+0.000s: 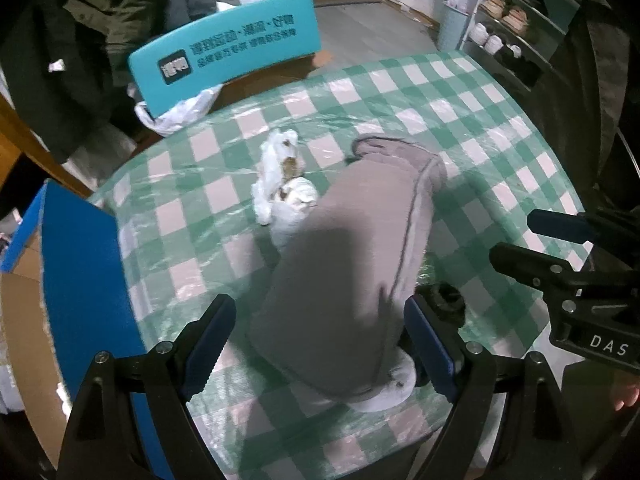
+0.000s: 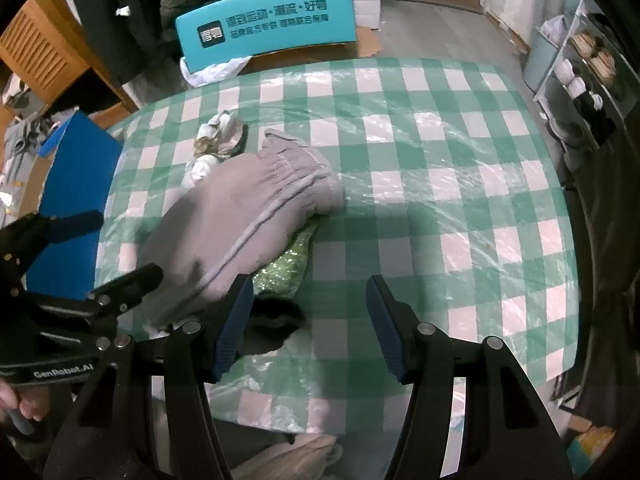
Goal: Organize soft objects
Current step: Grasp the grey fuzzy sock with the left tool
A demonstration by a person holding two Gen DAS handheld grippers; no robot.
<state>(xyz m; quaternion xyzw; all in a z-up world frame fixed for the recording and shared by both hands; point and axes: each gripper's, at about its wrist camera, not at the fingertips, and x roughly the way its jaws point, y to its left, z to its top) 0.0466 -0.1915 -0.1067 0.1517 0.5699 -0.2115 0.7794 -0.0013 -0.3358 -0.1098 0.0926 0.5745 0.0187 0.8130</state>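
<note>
While both claws stand apart and empty, the left gripper [image 1: 316, 344] straddles the grey garment [image 1: 352, 264]; beside the right gripper [image 2: 310, 322], nothing looks sorted yet.

Sequined cloth [image 2: 290, 258] half under grey garment [image 2: 240, 208]

Matt grey cloth garment [image 1: 352, 248], glossy tablecloth [image 1: 460, 112]

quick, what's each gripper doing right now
left gripper: open, jaws either side of the grey garment, not squeezing it
right gripper: open, holding nothing
</note>
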